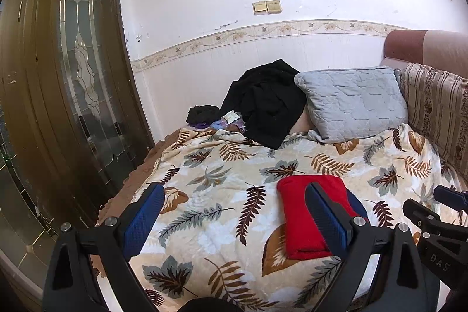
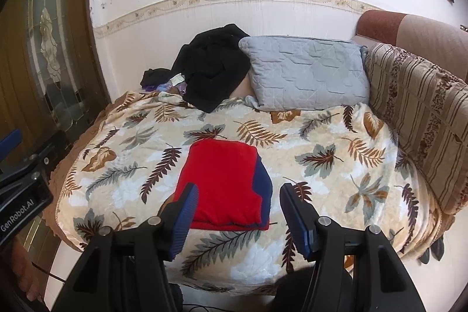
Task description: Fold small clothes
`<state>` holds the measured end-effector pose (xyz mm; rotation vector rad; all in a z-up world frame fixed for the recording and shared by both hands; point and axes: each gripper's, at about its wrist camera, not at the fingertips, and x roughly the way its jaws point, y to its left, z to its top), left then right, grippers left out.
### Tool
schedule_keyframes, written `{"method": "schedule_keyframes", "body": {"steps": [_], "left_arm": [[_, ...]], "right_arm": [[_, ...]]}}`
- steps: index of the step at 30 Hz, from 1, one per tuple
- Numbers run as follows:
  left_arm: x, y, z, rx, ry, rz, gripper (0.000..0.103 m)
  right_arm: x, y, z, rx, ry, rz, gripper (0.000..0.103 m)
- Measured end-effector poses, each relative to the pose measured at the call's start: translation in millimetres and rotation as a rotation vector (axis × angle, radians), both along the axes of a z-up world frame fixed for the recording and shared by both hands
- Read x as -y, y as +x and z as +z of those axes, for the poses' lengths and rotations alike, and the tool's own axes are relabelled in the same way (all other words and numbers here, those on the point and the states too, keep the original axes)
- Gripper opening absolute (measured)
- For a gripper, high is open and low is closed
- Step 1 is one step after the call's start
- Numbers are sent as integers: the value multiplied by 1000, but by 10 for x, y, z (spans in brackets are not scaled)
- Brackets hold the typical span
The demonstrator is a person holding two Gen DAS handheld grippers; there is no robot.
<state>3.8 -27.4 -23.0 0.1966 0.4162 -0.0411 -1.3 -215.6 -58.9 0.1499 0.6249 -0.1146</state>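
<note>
A small red garment with a navy part (image 2: pixel 225 183) lies folded into a flat rectangle on the leaf-patterned blanket (image 2: pixel 321 160). In the left wrist view the garment (image 1: pixel 295 212) sits behind the right finger. My left gripper (image 1: pixel 234 198) is open and empty, held above the blanket to the left of the garment. My right gripper (image 2: pixel 238 205) is open and empty, held just in front of the garment's near edge. The right gripper also shows at the right edge of the left wrist view (image 1: pixel 438 209).
A black garment pile (image 2: pixel 213 66) and a grey quilted pillow (image 2: pixel 307 72) lie at the back by the wall. A striped cushion (image 2: pixel 418 113) lines the right side. A dark wooden cabinet with glass doors (image 1: pixel 58 78) stands at left.
</note>
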Motion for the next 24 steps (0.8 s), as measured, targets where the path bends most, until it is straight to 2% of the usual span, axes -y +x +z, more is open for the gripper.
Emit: {"method": "schedule_keyframes", "body": {"steps": [9,16,24], "left_arm": [[-47,-112,5,-4,-5,1,97],[-93,-164,-17,-27,-13,-1,97],[-168,-220,15,-12,-22,20,97]], "right_arm": [[-57,-119,74,16,-16,-19,63],[-131,-132,19,-21,-34,-19,63],[-174,-140,-4,-24,-43,-18,63]]}}
